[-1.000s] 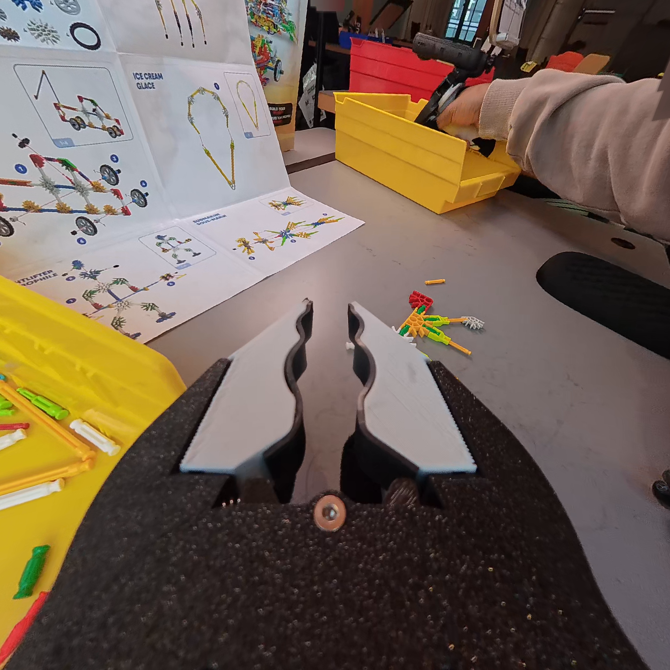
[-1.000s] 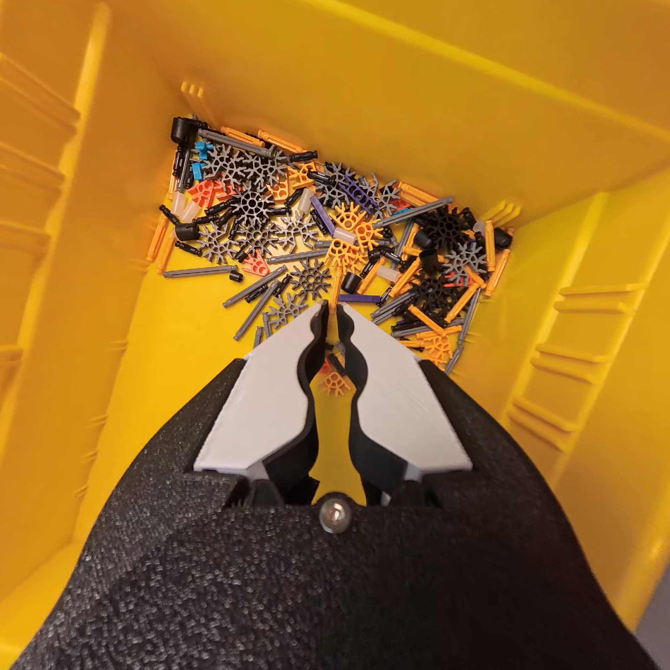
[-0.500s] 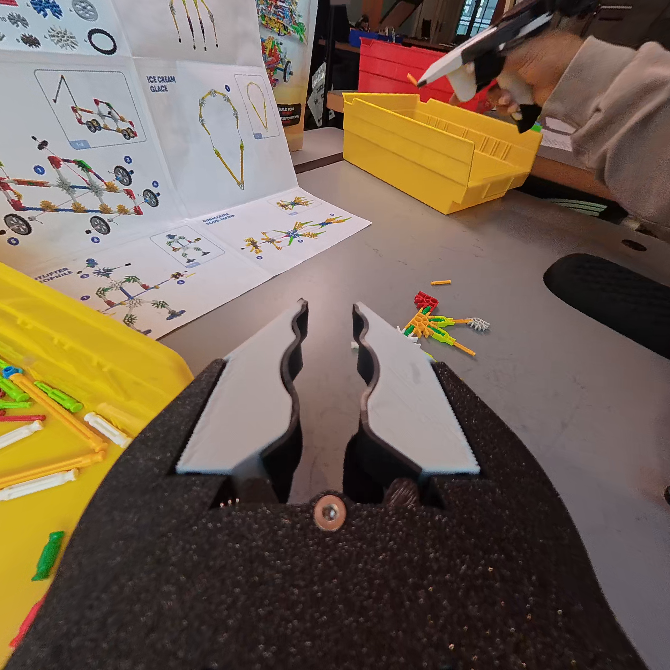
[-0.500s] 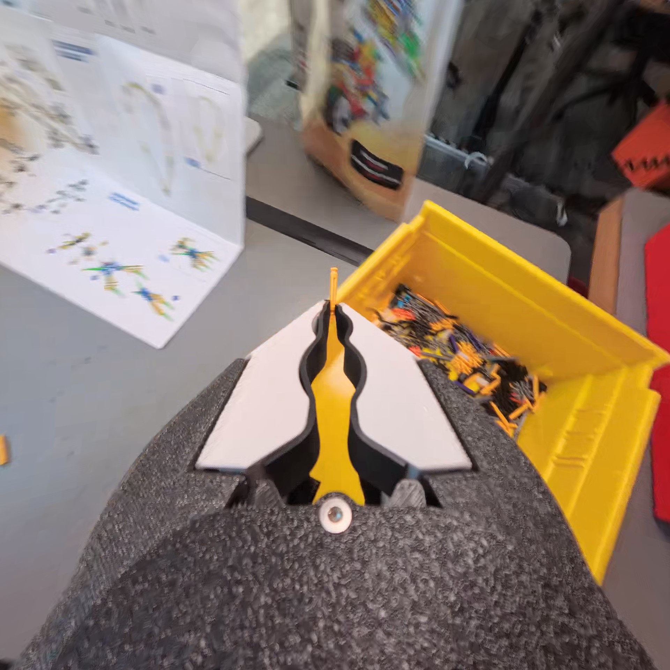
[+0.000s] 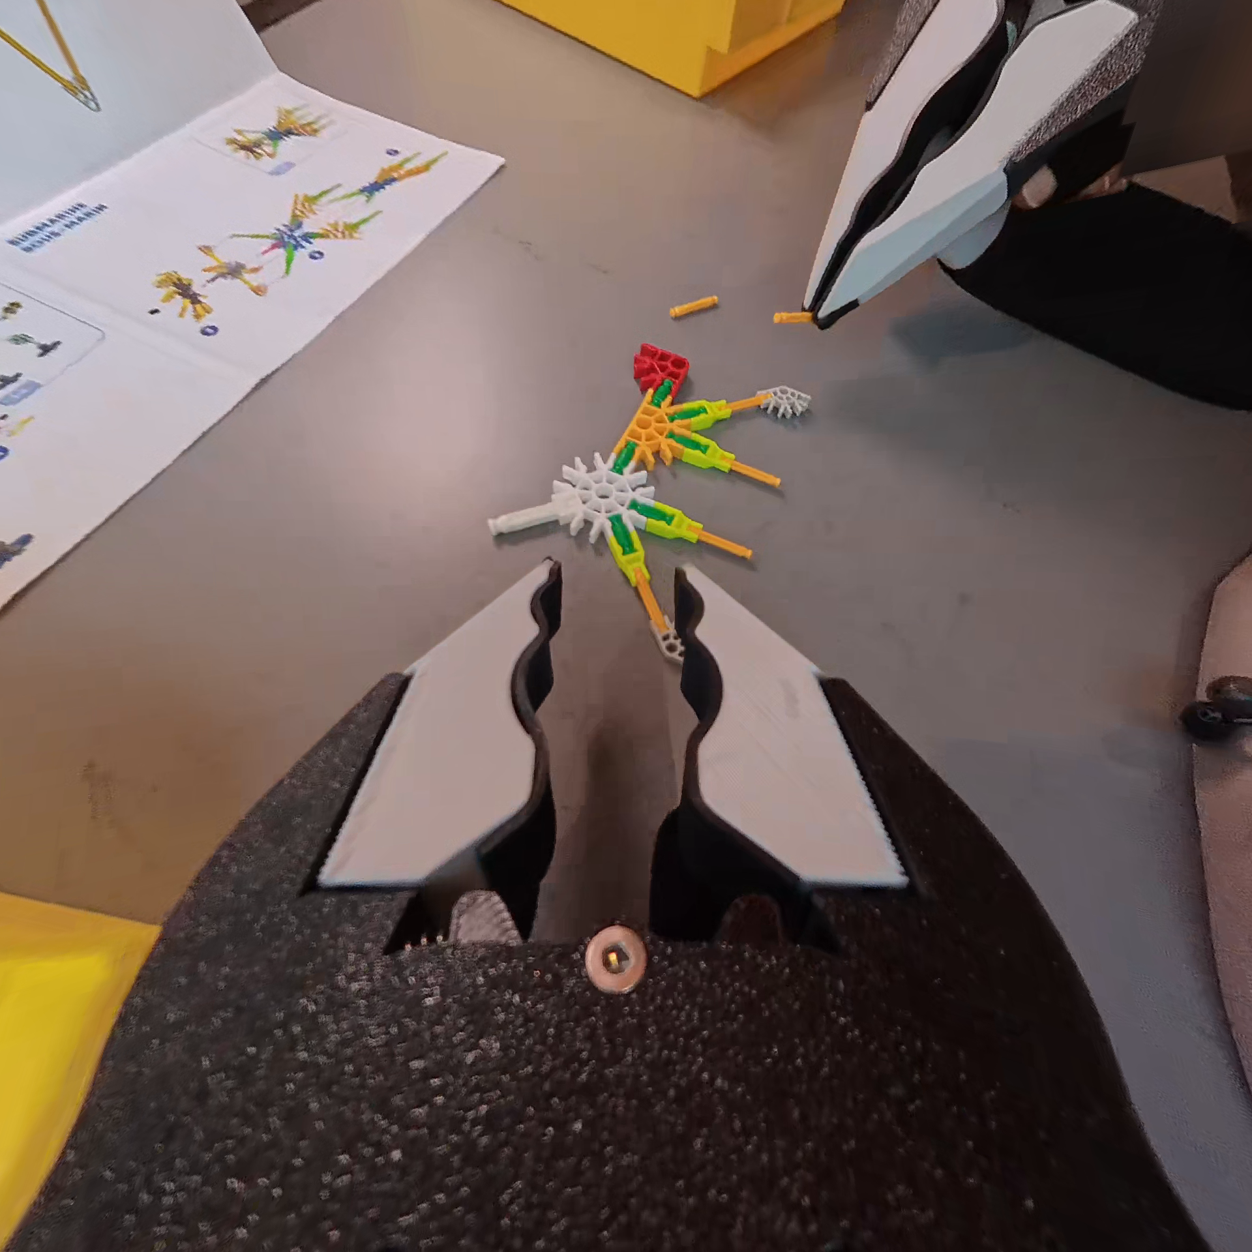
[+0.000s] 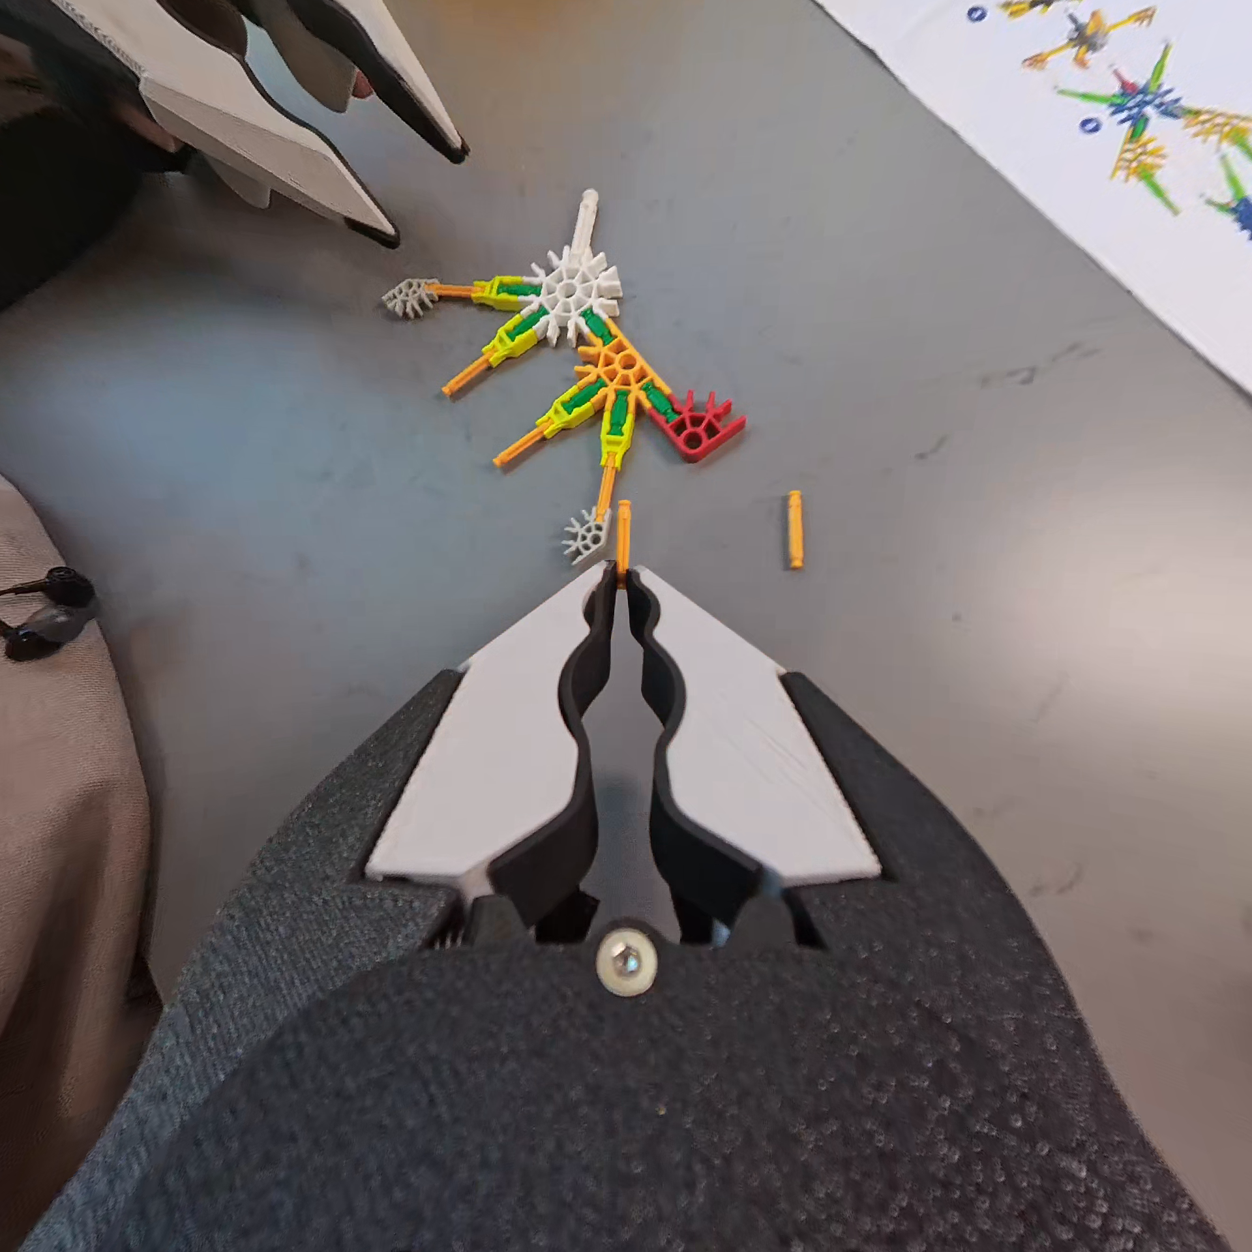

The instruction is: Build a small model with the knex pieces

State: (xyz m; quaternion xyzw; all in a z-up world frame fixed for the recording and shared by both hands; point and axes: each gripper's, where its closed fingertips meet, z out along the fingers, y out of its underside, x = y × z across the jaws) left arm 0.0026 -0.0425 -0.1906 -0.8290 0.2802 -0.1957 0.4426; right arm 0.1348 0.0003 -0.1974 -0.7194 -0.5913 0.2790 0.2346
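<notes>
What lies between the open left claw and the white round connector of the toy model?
Only the model's own leg: green, yellow and orange, it runs from the white connector toward the left claw, and its small grey end piece lies beside the claw's right finger. Nothing else visible stands between them.

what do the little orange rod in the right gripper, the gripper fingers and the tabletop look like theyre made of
Orange rod: looks like hard moulded plastic, smooth, uniform colour, flanged end.
Right gripper fingers: probably 3D-printed plastic, matte pale grey with fine layer lines, lined with wavy black pads, possibly rubber.
Tabletop: smooth grey sheet with soft sheen and scuffs; laminate or coated metal, cannot tell.
</notes>
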